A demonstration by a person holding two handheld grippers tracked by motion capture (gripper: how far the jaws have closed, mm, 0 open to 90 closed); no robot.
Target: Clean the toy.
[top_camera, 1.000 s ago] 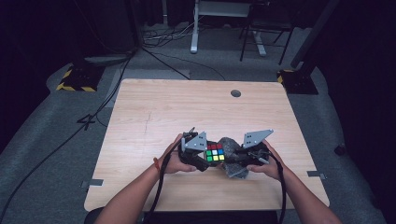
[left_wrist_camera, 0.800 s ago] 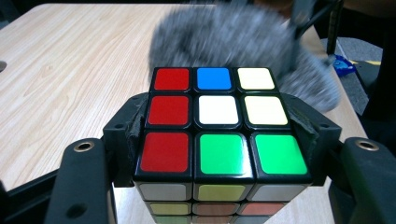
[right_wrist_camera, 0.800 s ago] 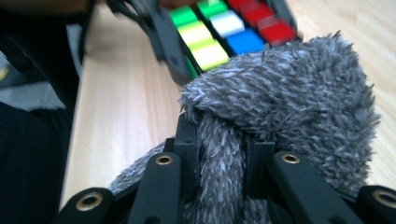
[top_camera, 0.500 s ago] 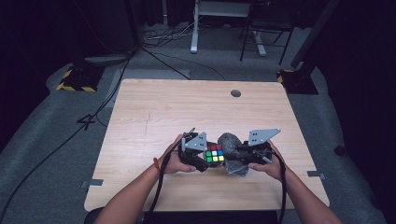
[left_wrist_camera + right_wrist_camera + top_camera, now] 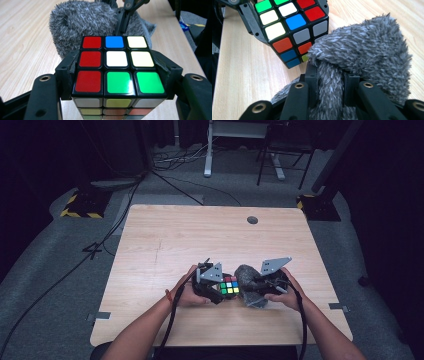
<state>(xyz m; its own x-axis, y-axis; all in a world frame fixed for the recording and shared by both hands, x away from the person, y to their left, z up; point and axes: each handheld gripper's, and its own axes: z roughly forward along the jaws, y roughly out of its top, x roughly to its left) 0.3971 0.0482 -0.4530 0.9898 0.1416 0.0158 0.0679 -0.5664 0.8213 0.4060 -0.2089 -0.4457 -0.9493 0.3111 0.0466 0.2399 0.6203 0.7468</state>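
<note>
Between the left gripper [image 5: 115, 82] fingers: cube [image 5: 116, 65] clamped; right gripper [image 5: 329, 82] fingers pinch grey cloth [image 5: 362, 52] beside it.

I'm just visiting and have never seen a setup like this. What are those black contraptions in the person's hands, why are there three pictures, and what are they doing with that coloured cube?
No robot here: a person holds a hand-operated clamp with two black jaws in each hand. One picture comes from a camera above the wooden table; the other two come from small cameras riding on the clamps, looking along their jaws. The left gripper is shut on a puzzle cube, its jaws pressing the cube's two sides. The right gripper is clamped on a fluffy grey cloth, bunched between its jaws. Cloth and cube meet at the cube's corner in the right gripper view, so it looks like the cube is being wiped, though that is my guess.
</note>
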